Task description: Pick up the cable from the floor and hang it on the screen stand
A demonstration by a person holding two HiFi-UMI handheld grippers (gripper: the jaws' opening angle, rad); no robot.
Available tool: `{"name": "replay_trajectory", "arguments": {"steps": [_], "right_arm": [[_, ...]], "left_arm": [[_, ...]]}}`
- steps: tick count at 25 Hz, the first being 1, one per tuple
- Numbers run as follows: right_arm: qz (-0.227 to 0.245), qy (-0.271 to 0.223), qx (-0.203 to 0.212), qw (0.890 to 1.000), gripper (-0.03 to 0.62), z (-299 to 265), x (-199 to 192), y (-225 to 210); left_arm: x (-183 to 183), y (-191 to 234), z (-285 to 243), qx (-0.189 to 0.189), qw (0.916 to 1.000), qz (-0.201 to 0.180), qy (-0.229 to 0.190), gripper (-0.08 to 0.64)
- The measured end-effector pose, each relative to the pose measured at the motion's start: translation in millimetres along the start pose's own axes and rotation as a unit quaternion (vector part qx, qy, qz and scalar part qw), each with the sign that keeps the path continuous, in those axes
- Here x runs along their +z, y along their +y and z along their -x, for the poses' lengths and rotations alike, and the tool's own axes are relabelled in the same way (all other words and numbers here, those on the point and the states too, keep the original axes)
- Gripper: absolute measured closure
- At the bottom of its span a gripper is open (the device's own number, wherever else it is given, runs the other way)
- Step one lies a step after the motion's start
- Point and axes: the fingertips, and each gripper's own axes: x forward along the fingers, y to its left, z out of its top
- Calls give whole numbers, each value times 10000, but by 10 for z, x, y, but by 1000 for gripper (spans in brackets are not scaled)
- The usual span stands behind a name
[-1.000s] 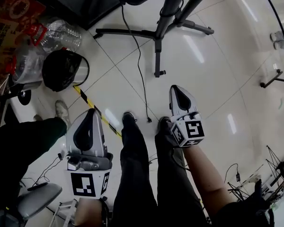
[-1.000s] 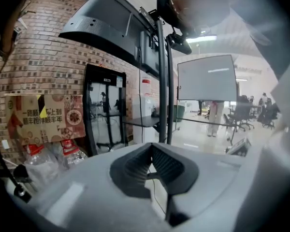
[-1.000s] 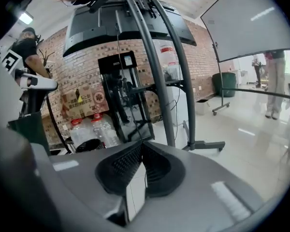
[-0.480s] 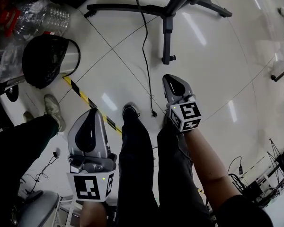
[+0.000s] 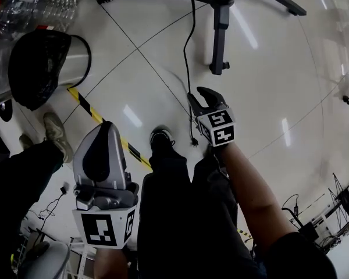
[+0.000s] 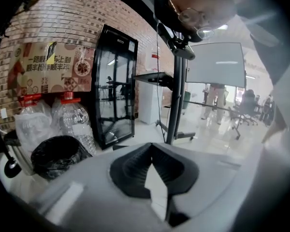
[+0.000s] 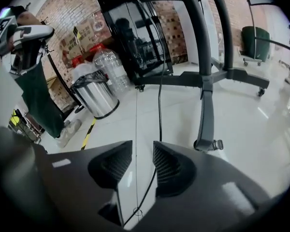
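Observation:
A thin black cable (image 5: 187,57) runs down the white floor from the screen stand (image 5: 220,39) to its plug end (image 5: 193,142) by my shoe. My right gripper (image 5: 201,97) hangs low over that stretch, tilted steeply down. Its jaws have just been opening and now stand open. In the right gripper view the cable (image 7: 160,105) lies on the floor in line with the gap of the right gripper (image 7: 142,151), and nothing is pressed between the pads. My left gripper (image 5: 106,127) is held back at the left, away from the cable; in its own view the left gripper (image 6: 151,146) is shut and holds nothing.
The stand's black legs (image 7: 205,91) spread over the floor ahead. A metal bin with a black liner (image 5: 46,68) and big water bottles (image 5: 41,7) stand at the left. Yellow-black tape (image 5: 99,118) crosses the tiles. My legs and shoe (image 5: 161,137) are below; another person's shoe (image 5: 55,131) is at the left.
Both grippers have sunk toward the floor. The right one tipped down and moved over the cable, and its jaws went from shut to open. The left one stayed shut.

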Motion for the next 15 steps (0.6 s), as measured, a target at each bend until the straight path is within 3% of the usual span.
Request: {"name": "replay_trajectory", "arguments": {"steps": [10, 15], "right_arm": [[-381, 830, -252, 9955, 453, -644, -680, -255], [-434, 1014, -332, 9933, 445, -893, -827, -268]], "left_arm": [[-296, 101, -219, -151, 9999, 32, 50, 555], [-367, 188, -294, -183, 9998, -13, 67, 555]]}}
